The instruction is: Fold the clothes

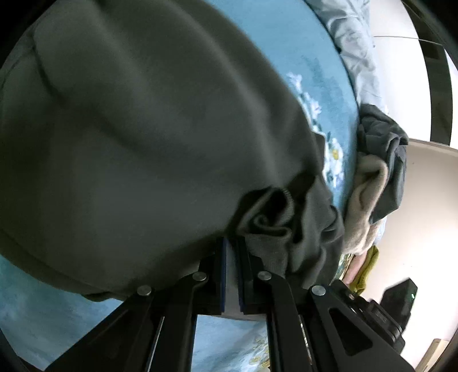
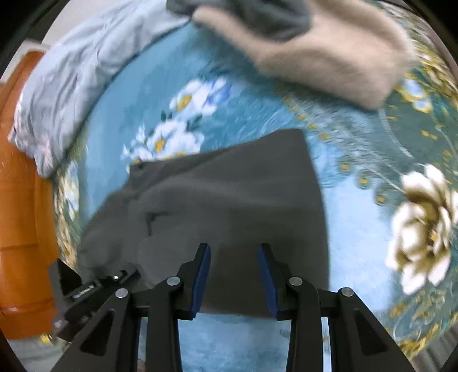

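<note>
A dark grey-green garment [image 1: 143, 137] lies spread on the blue floral bedspread [image 1: 329, 71] and fills the left wrist view. My left gripper [image 1: 232, 243] is shut on the bunched edge of the garment [image 1: 274, 217]. In the right wrist view the same garment [image 2: 229, 194] lies folded flat on the bedspread [image 2: 257, 108]. My right gripper [image 2: 234, 251] is open just above its near edge, holding nothing. The left gripper's body [image 2: 86, 292] shows at the lower left of that view.
A beige garment [image 2: 329, 54] and a grey one [image 2: 257, 17] lie heaped at the far side; both also show in the left wrist view [image 1: 369, 189]. A pale blue quilt [image 2: 71, 85] lies bunched at the left. An orange bed frame [image 2: 20, 200] runs along the left edge.
</note>
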Action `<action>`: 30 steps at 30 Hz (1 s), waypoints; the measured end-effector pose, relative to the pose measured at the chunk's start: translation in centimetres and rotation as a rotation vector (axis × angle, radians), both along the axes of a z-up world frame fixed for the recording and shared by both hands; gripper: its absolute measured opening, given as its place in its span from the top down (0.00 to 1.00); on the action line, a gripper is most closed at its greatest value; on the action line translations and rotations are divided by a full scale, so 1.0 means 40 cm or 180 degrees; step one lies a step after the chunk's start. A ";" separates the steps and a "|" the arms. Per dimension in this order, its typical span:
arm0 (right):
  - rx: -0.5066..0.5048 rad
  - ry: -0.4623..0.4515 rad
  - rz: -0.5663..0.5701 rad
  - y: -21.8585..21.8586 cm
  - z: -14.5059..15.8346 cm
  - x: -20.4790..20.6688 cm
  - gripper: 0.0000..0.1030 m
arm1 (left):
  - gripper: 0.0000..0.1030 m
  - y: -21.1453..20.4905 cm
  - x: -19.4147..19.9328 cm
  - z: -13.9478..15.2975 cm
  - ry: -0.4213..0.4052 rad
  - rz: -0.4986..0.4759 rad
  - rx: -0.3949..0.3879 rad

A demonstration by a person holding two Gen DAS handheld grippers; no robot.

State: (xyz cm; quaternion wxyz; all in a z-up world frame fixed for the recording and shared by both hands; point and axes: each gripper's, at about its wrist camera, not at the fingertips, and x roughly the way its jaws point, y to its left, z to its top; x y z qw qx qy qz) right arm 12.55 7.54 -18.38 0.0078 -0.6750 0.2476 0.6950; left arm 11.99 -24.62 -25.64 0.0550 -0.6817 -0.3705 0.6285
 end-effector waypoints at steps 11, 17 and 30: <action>-0.0074 0.0305 0.0696 -0.188 0.051 -0.033 0.61 | 0.70 0.013 0.027 0.103 0.0329 0.0097 0.0594; 0.0056 0.0201 0.0596 -0.145 0.051 0.003 0.61 | 0.55 0.078 0.000 0.056 0.0114 0.0176 0.0735; 0.0146 -0.0021 -0.0043 0.022 0.044 0.079 0.61 | 0.96 0.099 -0.023 0.021 0.0052 0.0381 0.0523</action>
